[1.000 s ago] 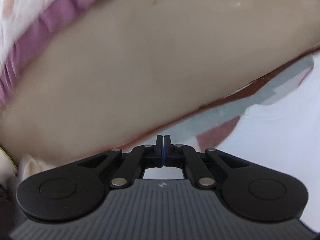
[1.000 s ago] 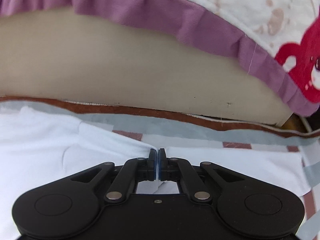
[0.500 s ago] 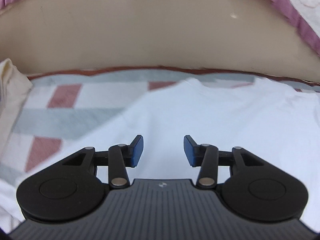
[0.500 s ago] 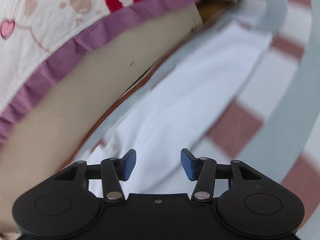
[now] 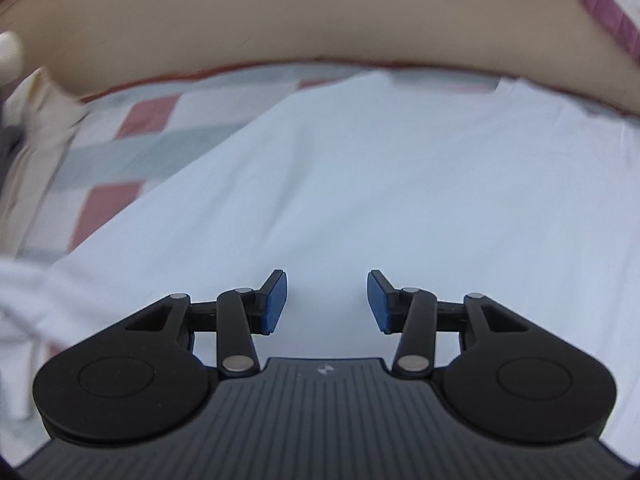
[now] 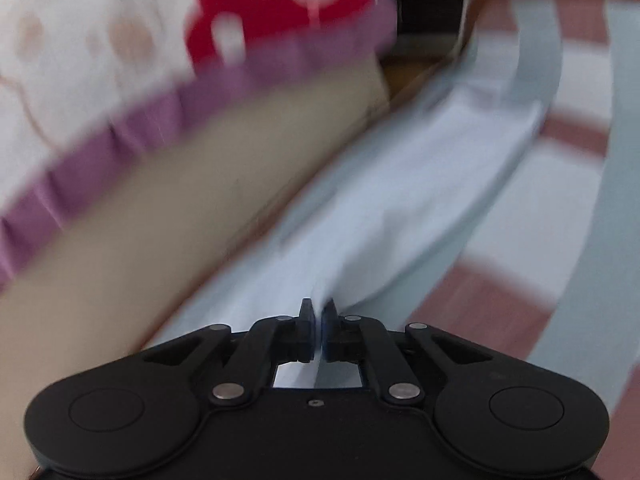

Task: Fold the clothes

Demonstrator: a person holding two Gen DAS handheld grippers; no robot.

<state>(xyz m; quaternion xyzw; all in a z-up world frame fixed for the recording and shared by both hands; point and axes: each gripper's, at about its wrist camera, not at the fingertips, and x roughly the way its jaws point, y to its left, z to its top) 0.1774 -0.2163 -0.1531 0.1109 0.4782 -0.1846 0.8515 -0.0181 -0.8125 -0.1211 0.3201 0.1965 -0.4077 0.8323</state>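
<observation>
A white garment (image 5: 380, 184) lies spread flat on a checked sheet (image 5: 132, 148) of red, grey and white. My left gripper (image 5: 327, 300) hovers over the garment's middle, open, with nothing between its blue pads (image 5: 274, 300). In the blurred right wrist view, the white garment (image 6: 420, 184) runs in a long strip away from my right gripper (image 6: 318, 312). That gripper's jaws are closing, and they pinch a raised fold of the white cloth between them.
A beige padded wall (image 5: 280, 20) borders the far edge of the sheet. Above it hangs a white quilt (image 6: 100, 40) with a purple frill and a red print. A cream cloth (image 5: 36, 120) is bunched at the left. The checked sheet (image 6: 500, 280) continues to the right.
Both grippers opened from shut. The left stayed open and swung over the garment's middle. The right rolled, then shut on a fold of the white cloth.
</observation>
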